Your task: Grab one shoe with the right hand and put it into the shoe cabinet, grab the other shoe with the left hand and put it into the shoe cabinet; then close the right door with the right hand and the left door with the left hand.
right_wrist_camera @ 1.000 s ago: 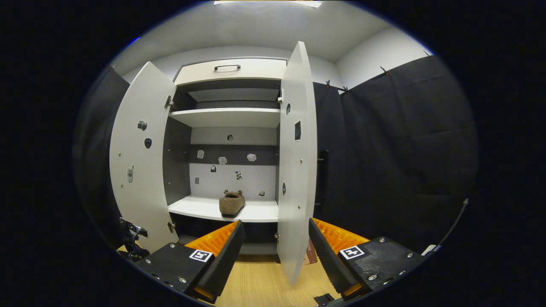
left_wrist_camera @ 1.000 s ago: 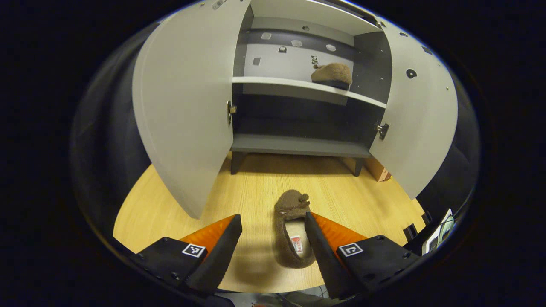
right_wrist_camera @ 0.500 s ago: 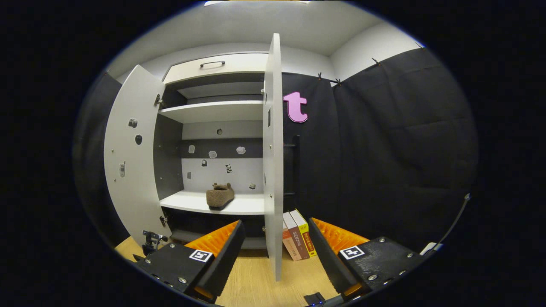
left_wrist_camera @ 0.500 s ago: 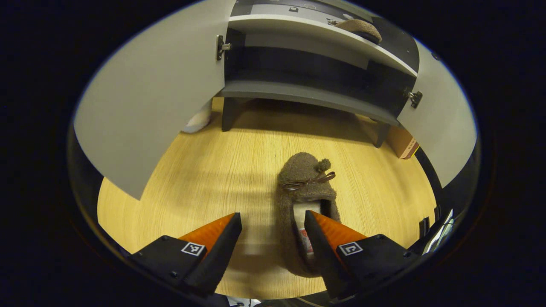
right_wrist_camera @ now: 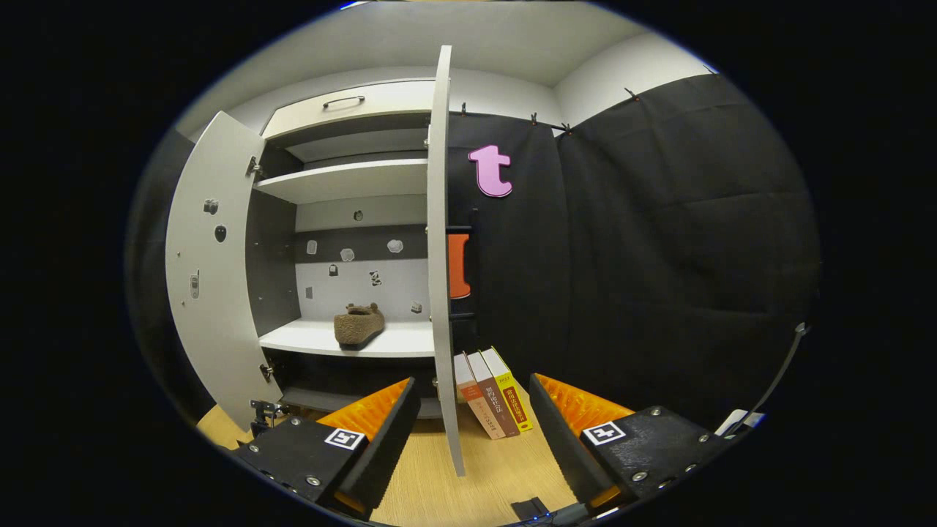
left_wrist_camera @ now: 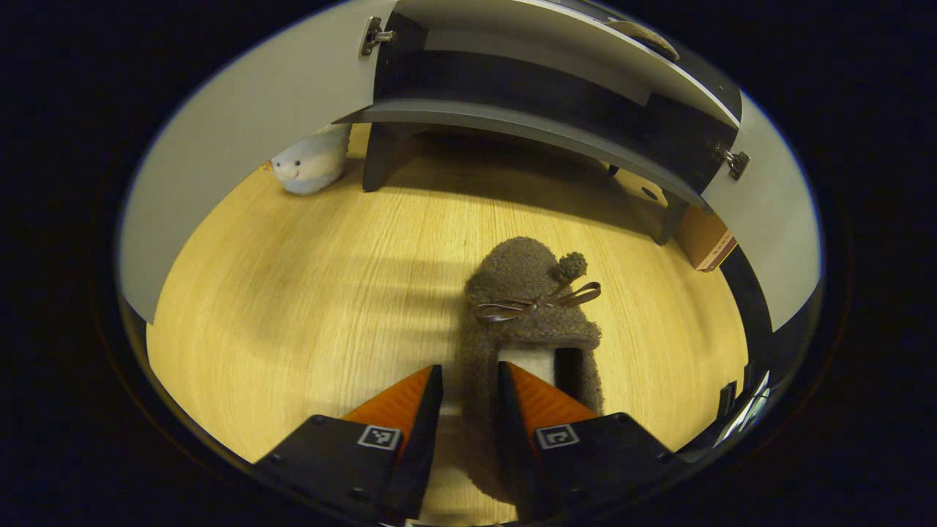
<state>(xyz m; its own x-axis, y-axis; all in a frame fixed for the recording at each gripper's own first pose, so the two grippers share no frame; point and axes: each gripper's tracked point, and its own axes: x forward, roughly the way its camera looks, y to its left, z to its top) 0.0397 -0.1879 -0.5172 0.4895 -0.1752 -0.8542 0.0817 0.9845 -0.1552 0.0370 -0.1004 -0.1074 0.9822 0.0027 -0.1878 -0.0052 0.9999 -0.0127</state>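
A brown fuzzy shoe (left_wrist_camera: 523, 293) with a bow lies on the wooden floor, toe toward the shoe cabinet (left_wrist_camera: 512, 124). My left gripper (left_wrist_camera: 468, 373) is shut on the shoe's left side wall near the heel, one finger inside the opening and one outside. The other brown shoe (right_wrist_camera: 359, 326) sits on the cabinet's white middle shelf. Both doors stand open: the left door (right_wrist_camera: 208, 278) swung wide, the right door (right_wrist_camera: 439, 293) seen edge-on. My right gripper (right_wrist_camera: 472, 388) is open and holds nothing, close in front of the right door's lower edge.
A pale plush toy (left_wrist_camera: 311, 165) sits on the floor behind the left door (left_wrist_camera: 241, 146). A few books (right_wrist_camera: 494, 391) lean against the wall to the right of the cabinet. The wooden floor (left_wrist_camera: 307, 293) lies bare left of the shoe.
My left gripper came down onto the floor shoe and its fingers closed from wide apart onto the shoe's side wall. The right gripper drifted right, so the right door now shows edge-on.
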